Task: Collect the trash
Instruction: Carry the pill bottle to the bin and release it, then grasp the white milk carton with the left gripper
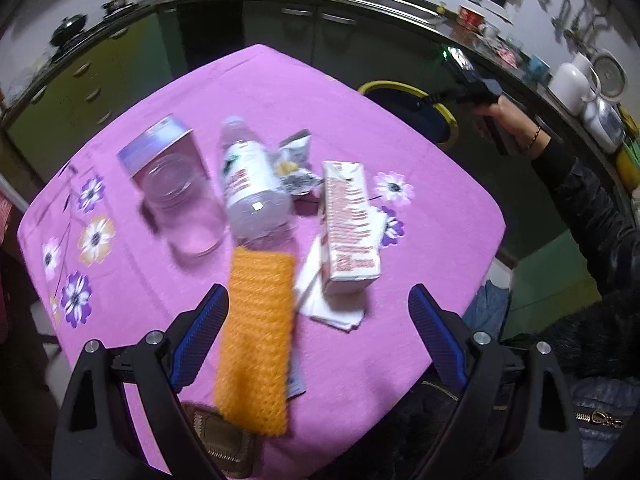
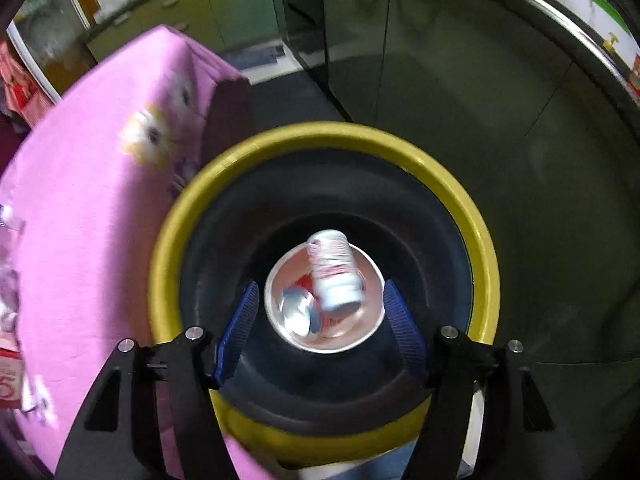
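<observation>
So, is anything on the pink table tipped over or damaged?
Yes. The clear plastic bottle lies on its side against the orange knitted cloth, and a crumpled wrapper sits just behind it. The glass and carton stand upright. Nothing looks spilled.

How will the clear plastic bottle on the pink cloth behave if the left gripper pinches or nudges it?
The plastic bottle looks empty and see-through, so it is probably light and may dent under a pinch. It lies on its side and is round, so a nudge could roll it toward the glass. Its smooth wall may slip between the left gripper's widely opened pads.
</observation>
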Motion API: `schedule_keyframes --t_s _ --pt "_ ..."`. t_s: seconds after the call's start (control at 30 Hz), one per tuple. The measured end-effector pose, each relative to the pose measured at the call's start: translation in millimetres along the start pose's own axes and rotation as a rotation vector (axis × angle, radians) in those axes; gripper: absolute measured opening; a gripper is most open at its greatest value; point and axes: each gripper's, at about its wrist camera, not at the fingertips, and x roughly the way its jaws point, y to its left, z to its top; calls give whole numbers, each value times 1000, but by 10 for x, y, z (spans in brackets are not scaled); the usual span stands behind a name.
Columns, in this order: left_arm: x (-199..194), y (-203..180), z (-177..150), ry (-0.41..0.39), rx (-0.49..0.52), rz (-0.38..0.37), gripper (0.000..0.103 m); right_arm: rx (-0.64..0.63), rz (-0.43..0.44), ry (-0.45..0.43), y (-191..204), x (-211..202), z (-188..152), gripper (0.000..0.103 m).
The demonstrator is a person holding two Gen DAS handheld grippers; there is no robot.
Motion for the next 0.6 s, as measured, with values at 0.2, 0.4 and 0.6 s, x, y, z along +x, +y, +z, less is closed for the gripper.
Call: schedule_keyframes --t_s 0.2,0.4,0.6 --pt "220 -214 205 24 39 -43 87 -21 74 -104 166 -587 -209 65" --pt "536 -378 407 80 71 -42 85 -61 118 -146 375 -906 -372 68" --pt "774 -350 491 145 50 -31 71 -88 155 -145 537 -976 -477 68"
